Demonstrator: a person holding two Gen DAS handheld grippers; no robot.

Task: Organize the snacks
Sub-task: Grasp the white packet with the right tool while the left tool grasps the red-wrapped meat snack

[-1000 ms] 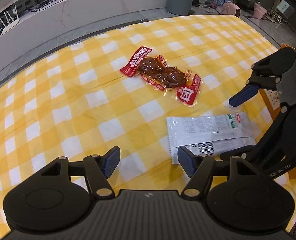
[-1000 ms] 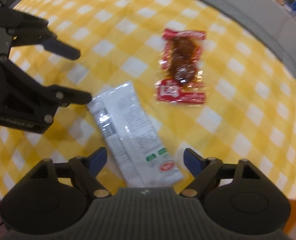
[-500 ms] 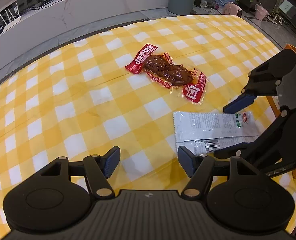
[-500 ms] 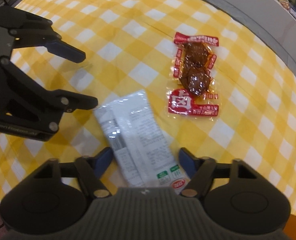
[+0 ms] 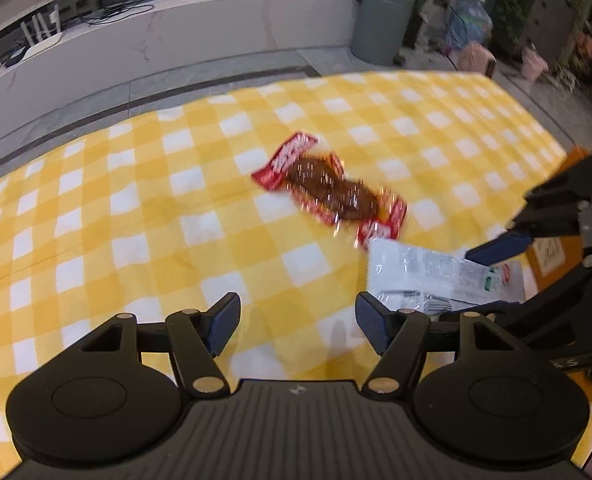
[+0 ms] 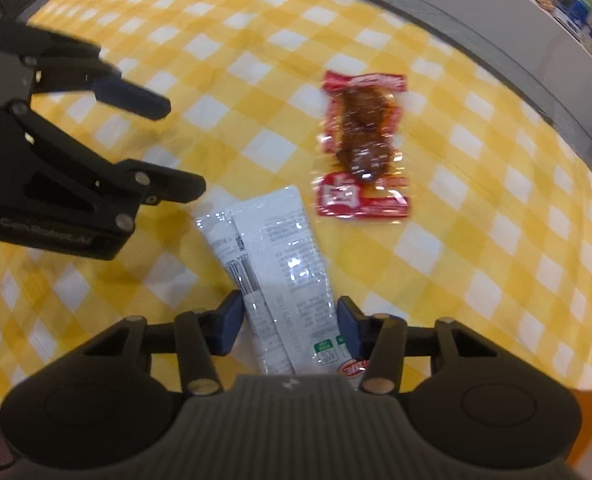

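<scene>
A white snack packet (image 6: 276, 256) lies on the yellow checked tablecloth (image 6: 435, 240). My right gripper (image 6: 290, 322) is around its near end, its blue pads close to both sides and narrowing; the packet lies flat. The packet also shows in the left wrist view (image 5: 427, 276), with the right gripper (image 5: 491, 280) over it. A red packet of brown meat snack (image 6: 361, 144) lies just beyond the white one, also in the left wrist view (image 5: 331, 192). My left gripper (image 5: 297, 326) is open and empty above the cloth, left of the white packet.
An orange box (image 5: 555, 248) stands at the table's right edge behind the right gripper. Beyond the table are a white counter (image 5: 176, 36) with snacks and cables, a grey bin (image 5: 379, 24) and plants.
My right gripper has moved forward over the white packet and its fingers have narrowed around it. My left gripper has drawn back and lifted its view a little.
</scene>
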